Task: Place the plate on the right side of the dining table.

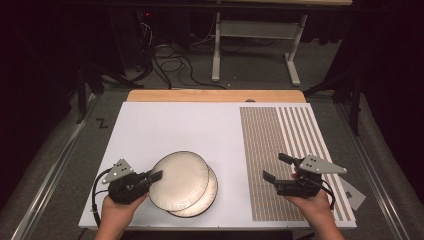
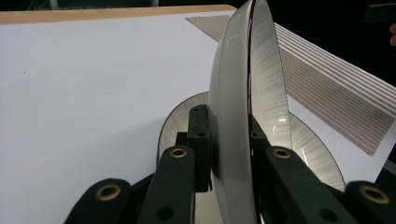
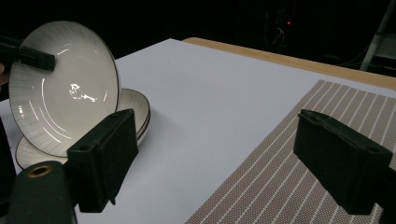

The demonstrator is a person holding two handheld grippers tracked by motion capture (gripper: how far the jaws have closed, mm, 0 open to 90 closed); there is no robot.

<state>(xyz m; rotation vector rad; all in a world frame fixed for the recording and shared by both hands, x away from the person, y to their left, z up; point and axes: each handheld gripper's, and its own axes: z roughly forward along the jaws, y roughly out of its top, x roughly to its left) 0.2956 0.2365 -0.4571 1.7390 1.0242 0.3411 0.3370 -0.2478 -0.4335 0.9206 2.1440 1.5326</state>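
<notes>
Both grippers, left [image 1: 159,175] and right [image 1: 276,168], are black, with brass-ringed pivots, grey three-cornered drilled top plates and trailing black cables.

A white table [image 1: 165,125] with a wooden far edge carries a brown woven placemat [image 1: 270,150] with pale stripes on its right side. Beyond it, black cables [image 1: 172,65] lie on grey floor beside a white metal stand [image 1: 255,35].

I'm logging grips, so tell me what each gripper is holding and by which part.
The left gripper holds the upper plate by its rim, tilted above the lower plate. The right gripper is open and holds nothing.
</notes>
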